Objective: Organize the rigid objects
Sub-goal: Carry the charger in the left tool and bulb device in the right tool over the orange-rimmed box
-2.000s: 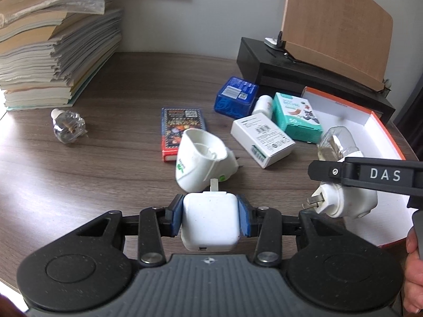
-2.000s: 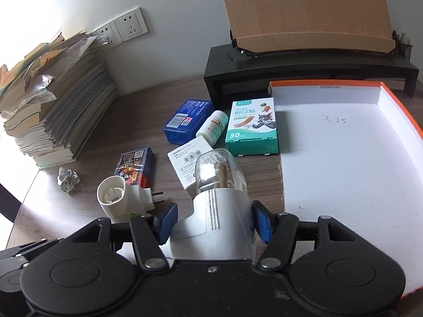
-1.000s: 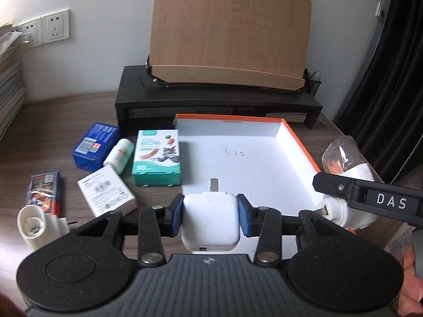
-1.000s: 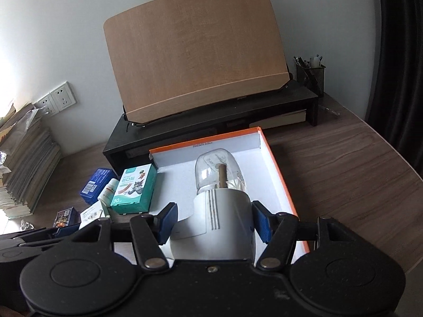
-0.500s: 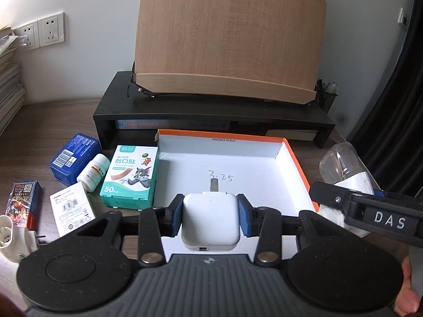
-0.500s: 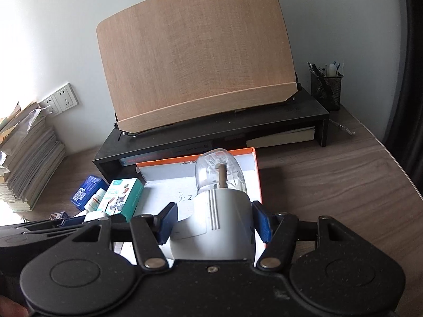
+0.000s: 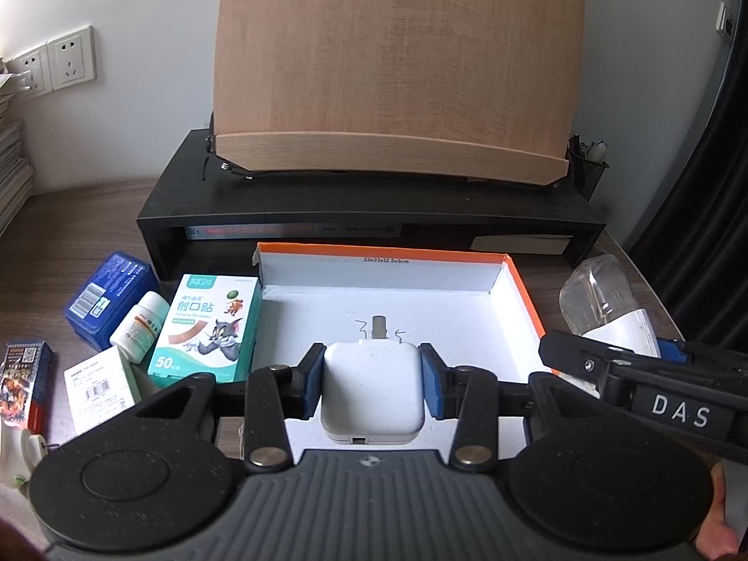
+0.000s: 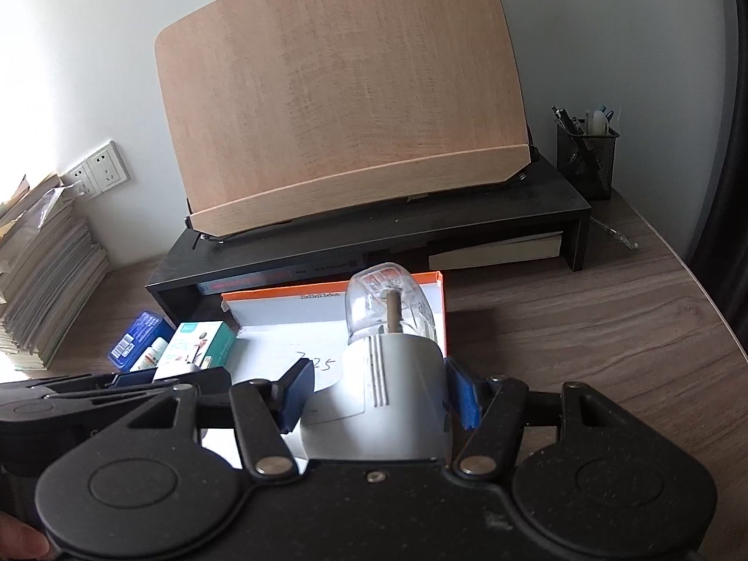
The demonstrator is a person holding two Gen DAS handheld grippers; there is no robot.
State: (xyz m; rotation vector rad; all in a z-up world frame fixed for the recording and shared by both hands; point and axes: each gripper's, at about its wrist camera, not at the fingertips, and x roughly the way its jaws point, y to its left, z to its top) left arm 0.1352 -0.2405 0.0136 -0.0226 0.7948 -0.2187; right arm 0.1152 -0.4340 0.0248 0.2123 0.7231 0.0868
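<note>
**Charger cube and plug-in vaporizer poised over the sorting box**

Charger cube (image 7: 372, 383), white and square, sits clamped between the blue pads of the left tool (image 7: 372, 385), held above the near part of the white floor of the orange-rimmed box (image 7: 519, 294), as the left wrist view has it. To its left on the tabletop (image 7: 70, 215) lie a teal plaster box (image 7: 205, 329), a small white pill bottle (image 7: 140, 325), a blue case (image 7: 110, 299), a white barcode carton (image 7: 100, 385) and a red card pack (image 7: 23, 383), all outside the box. At the right edge the other tool appears side-on with its clear-bottled load.

From the right wrist view, the right tool (image 8: 378, 395) grips the white body of the plug-in vaporizer (image 8: 392, 383), its clear bottle (image 8: 388, 306) pointing forward over the box's right wall. The left tool shows only as a dark shape at lower left, its cube hidden. This view alone shows the mesh pen holder (image 8: 586, 159) and the open tabletop right of the box; only the left view shows the card pack and carton.

The risk, as judged: the vaporizer hangs close to the orange rim, so a release here could drop it on the wall and tip it outside; and with both tools crowding one box, they could knock together
</note>
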